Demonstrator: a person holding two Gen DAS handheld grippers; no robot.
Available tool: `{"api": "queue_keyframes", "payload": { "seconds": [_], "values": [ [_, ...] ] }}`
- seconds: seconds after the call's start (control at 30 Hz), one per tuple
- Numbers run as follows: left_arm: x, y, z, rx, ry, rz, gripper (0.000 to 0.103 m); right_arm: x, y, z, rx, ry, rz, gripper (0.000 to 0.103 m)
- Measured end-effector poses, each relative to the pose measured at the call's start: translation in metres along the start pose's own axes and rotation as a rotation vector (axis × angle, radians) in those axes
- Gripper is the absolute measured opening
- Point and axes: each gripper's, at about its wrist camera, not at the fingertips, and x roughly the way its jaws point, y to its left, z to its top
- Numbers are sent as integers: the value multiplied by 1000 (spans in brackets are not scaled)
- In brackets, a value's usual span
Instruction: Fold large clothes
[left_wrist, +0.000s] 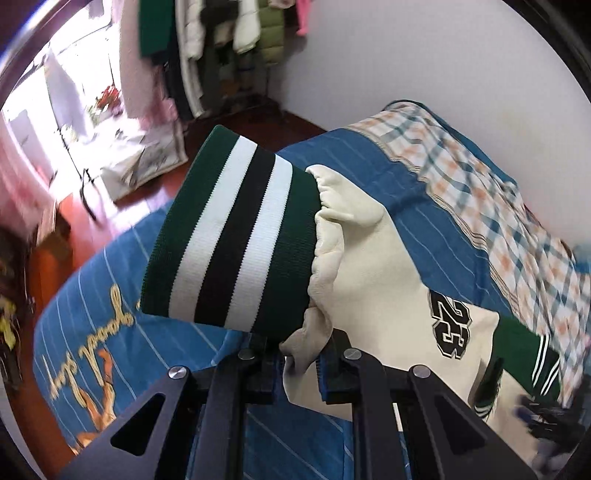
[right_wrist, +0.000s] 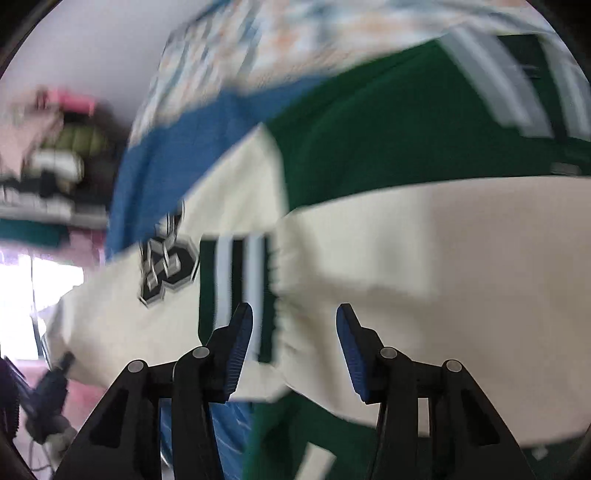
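Left gripper (left_wrist: 301, 363) clenched on cream sleeve (left_wrist: 354, 236) just behind striped cuff (left_wrist: 236, 236), cuff sticking up ahead of it. Right gripper (right_wrist: 294, 332) released, jaws apart over jacket (right_wrist: 424, 258) on bed (left_wrist: 122, 306). Prob. soft, floppy, fairly heavy, smooth sleeves may slip; best gripped at ribbed cuff/hem.

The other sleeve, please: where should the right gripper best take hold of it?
Probably the cream fabric just beside the striped cuff, as the left gripper holds its sleeve. Come down from above; the sleeve lies flat beneath the open right gripper.
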Motion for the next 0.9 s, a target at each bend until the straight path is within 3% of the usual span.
{"api": "queue_keyframes", "payload": {
  "seconds": [0.07, 0.13, 0.17, 0.23, 0.3, 0.4, 0.53, 0.57, 0.67, 0.7, 0.77, 0.9],
  "values": [
    [-13, -2, -4, 25, -8, -4, 11, -56, -64, -1, 173, -145, -155, 49],
    [-16, -8, -10, 40, -9, -5, 11, -90, -130, -4, 354, -221, -247, 48],
    [-20, -13, -14, 43, -8, -7, 11, -98, -170, -4, 457, -232, -268, 46],
    [-20, -20, -20, 58, 1, -5, 11, -94, -222, -2, 574, -226, -236, 31],
    [-20, -28, -27, 57, 11, -4, 11, -74, -243, 11, 557, -217, -179, 20],
    [-22, -41, -33, 65, 20, -3, 11, -24, -258, 33, 470, -111, -173, 19],
    [-35, -64, -33, 123, -9, 9, 11, -43, -252, 33, 438, -118, -142, 20],
    [-40, -70, -31, 139, -19, 10, 11, -53, -248, 24, 422, -126, -161, 26],
    [-57, -89, -26, 193, -49, 20, 11, -80, -228, -4, 321, -126, -383, 74],
    [-61, -96, -25, 213, -59, 21, 11, -83, -221, -11, 279, -121, -454, 80],
    [-72, -118, -26, 275, -78, 25, 11, -81, -207, -28, 192, -97, -590, 80],
    [-91, -180, -47, 411, -93, -41, 10, -65, -196, -45, 154, -58, -631, 81]
  ]
}}
